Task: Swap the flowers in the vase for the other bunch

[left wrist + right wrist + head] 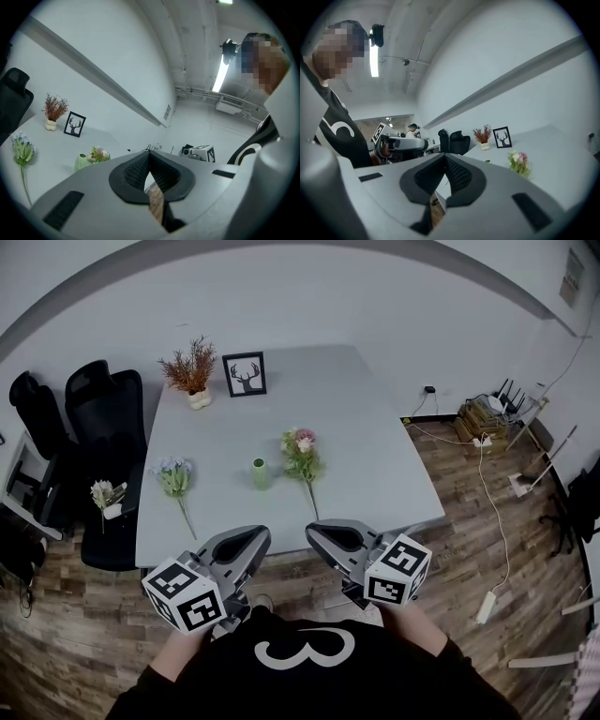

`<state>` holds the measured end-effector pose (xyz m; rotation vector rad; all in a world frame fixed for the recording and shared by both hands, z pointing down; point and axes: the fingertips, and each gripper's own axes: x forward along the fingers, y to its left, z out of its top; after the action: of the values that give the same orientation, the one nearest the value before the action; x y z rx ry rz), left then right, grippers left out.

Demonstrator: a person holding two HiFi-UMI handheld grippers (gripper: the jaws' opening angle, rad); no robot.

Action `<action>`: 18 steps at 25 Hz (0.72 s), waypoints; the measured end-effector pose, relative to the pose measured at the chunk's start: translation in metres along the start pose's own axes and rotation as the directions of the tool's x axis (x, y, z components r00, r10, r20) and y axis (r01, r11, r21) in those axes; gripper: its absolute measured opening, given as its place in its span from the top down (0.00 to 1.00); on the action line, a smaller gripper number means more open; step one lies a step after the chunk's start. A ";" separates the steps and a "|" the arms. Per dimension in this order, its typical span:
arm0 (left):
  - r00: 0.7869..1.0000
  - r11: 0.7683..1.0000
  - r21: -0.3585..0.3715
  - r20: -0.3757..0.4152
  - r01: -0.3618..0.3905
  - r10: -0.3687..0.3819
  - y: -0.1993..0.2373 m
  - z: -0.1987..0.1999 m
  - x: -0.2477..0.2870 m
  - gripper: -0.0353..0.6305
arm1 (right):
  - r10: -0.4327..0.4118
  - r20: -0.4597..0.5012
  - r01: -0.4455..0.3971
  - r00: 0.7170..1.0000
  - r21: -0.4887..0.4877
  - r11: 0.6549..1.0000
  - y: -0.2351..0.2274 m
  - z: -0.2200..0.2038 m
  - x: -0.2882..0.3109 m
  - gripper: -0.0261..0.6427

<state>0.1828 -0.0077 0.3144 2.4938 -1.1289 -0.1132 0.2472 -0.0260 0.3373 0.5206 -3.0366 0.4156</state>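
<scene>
Green vase (260, 472) mid-frame on surface (375, 465), looks empty | pink bunch (302, 454) just right, blue bunch (174, 476) left, both flat | light, soft; pinch your stem low | left hand-held gripper (255, 542), right hand-held gripper (321, 532) clenched, empty, bottom centre

One vase (260, 473), one framed picture (245, 374), one dried plant (191, 369). Three flower bunches: blue bunch (174, 474), pink bunch (303, 454), white bunch (106, 494). Two chairs (108, 404).

Table (375, 456) holds vase (260, 473), pink bunch (302, 454), blue bunch (174, 476), frame (245, 374).
</scene>
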 end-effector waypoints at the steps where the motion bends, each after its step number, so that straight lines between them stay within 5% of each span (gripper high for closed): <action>1: 1.000 1.000 0.011 -0.005 0.002 -0.002 -0.001 -0.001 0.000 0.93 | 0.002 0.000 -0.002 1.000 0.002 1.000 0.001 0.000 0.000 0.95; 18: 1.000 1.000 0.019 0.000 -0.004 0.004 0.002 -0.008 -0.005 0.93 | 0.030 -0.013 -0.030 0.999 0.049 0.998 0.001 -0.015 0.008 0.95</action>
<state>0.1803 -0.0026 0.3219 2.5081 -1.1401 -0.1023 0.2393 -0.0240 0.3525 0.4730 -3.0310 0.4941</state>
